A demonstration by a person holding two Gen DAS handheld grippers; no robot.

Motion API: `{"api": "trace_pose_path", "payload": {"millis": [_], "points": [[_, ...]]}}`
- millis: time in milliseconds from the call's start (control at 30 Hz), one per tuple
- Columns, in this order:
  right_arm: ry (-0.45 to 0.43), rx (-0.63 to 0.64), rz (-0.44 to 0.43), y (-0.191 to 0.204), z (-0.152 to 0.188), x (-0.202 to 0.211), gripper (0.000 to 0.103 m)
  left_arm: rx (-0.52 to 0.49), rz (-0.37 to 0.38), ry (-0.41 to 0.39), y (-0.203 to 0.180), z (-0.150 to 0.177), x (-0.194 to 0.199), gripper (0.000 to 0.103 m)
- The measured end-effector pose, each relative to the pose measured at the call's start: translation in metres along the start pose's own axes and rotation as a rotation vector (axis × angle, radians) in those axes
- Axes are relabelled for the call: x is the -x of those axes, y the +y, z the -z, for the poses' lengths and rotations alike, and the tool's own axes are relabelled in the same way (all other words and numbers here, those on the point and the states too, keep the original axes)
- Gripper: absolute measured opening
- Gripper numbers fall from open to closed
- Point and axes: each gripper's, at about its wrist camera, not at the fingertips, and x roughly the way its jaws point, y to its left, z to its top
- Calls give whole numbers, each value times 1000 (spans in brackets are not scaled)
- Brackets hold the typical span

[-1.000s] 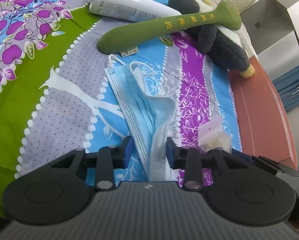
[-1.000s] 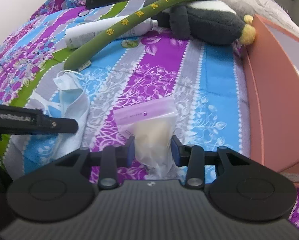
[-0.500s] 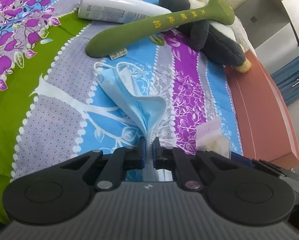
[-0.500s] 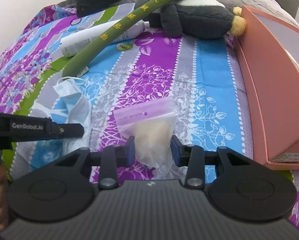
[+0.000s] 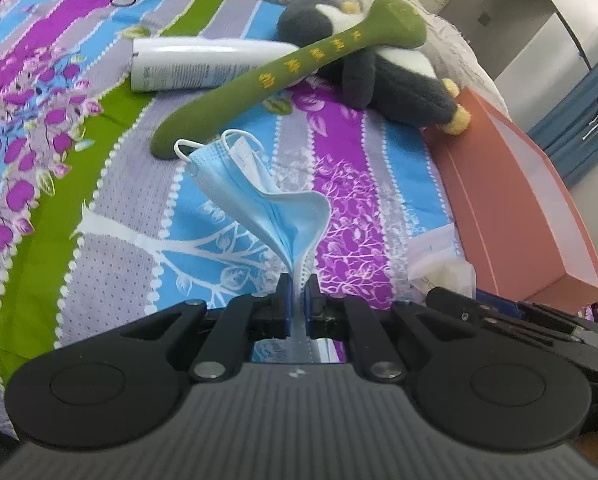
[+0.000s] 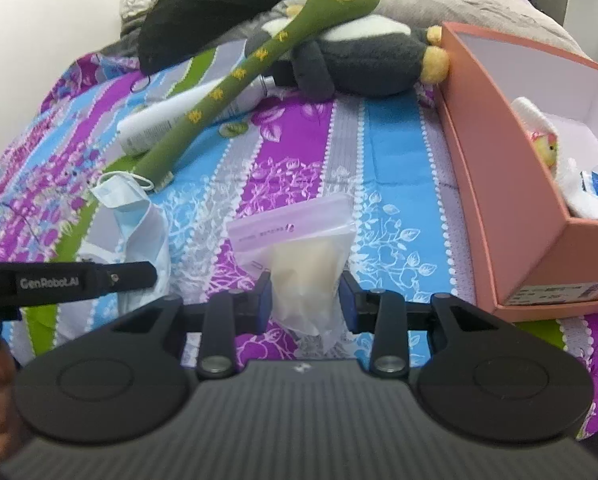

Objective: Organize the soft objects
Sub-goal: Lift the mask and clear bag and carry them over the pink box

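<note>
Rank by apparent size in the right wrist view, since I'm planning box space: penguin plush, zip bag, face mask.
1. Penguin plush, largest though farthest.
2 and 3. Zip bag and face mask look alike; the left gripper partly hides the mask, so unsure.

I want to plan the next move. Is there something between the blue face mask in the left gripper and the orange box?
Nothing tall blocks the way. The left gripper pinches the face mask. Only the clear zip bag, lying flat between the right gripper's open fingers, is between it and the orange box.
</note>
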Motion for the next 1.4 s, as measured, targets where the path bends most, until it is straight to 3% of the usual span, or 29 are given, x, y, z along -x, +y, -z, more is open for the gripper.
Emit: {"api": "trace_pose_path", "payload": {"millis": [433, 867, 1400], "points": [[-91, -19, 4, -7, -13, 40, 38, -72, 23, -42, -31, -13, 39, 7], [-226, -49, -21, -15, -44, 90, 38, -182, 64, -141, -78, -45, 82, 8], [-384, -92, 19, -60, -84, 151, 38, -324, 173, -212, -185, -84, 101, 8]]}}
